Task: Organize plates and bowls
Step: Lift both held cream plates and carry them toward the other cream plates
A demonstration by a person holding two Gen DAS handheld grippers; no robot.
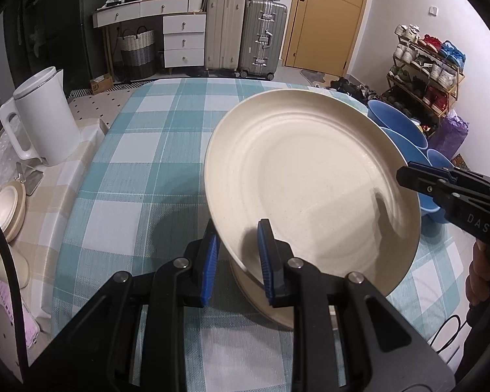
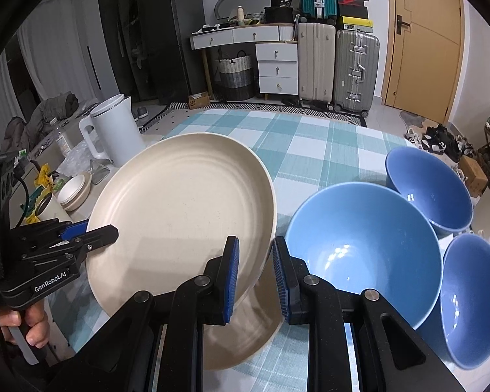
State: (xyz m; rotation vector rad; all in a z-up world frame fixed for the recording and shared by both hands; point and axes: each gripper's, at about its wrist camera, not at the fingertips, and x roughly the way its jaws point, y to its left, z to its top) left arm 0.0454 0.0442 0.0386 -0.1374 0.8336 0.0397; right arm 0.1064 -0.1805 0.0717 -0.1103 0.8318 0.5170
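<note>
A large cream plate (image 1: 310,176) (image 2: 179,215) hangs tilted over the teal checked table, held by both grippers. My left gripper (image 1: 238,238) is shut on its near rim, one blue pad inside and one outside. My right gripper (image 2: 255,251) is shut on the opposite rim, and it shows at the plate's right edge (image 1: 408,178) in the left wrist view. The left gripper (image 2: 111,230) shows at the plate's left edge in the right wrist view. A second cream plate (image 1: 268,310) (image 2: 245,339) lies on the table under the held one. Three blue bowls (image 2: 362,261) (image 2: 431,189) (image 2: 473,300) stand to the right.
A white kettle (image 1: 45,117) (image 2: 114,130) stands on a side table at the left, with a small cream dish (image 1: 6,209) (image 2: 75,192) near it. The checked tablecloth (image 1: 147,150) stretches to the far edge. Suitcases, drawers and a shoe rack (image 1: 424,72) stand beyond the table.
</note>
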